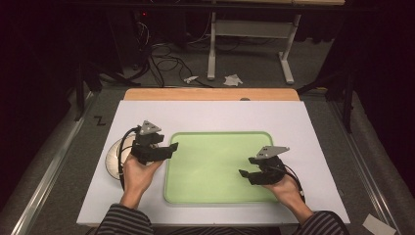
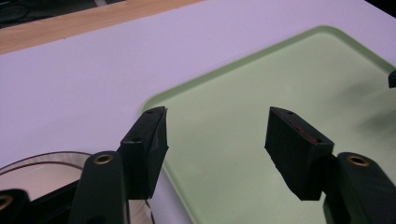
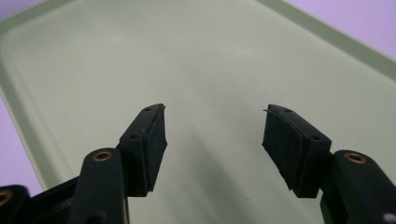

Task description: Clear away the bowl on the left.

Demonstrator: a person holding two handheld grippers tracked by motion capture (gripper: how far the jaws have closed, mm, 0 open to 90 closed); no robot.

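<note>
Left gripper: mine, jaws spread wide, gripping nothing; it hovers at the tray's left edge.
Right gripper: mine, jaws likewise apart and bare; held over the tray's right part.
Tray: pale green, flat on the white table, between my two hands.
Plate: round, white, beside the tray's left edge, under my left hand.
</note>
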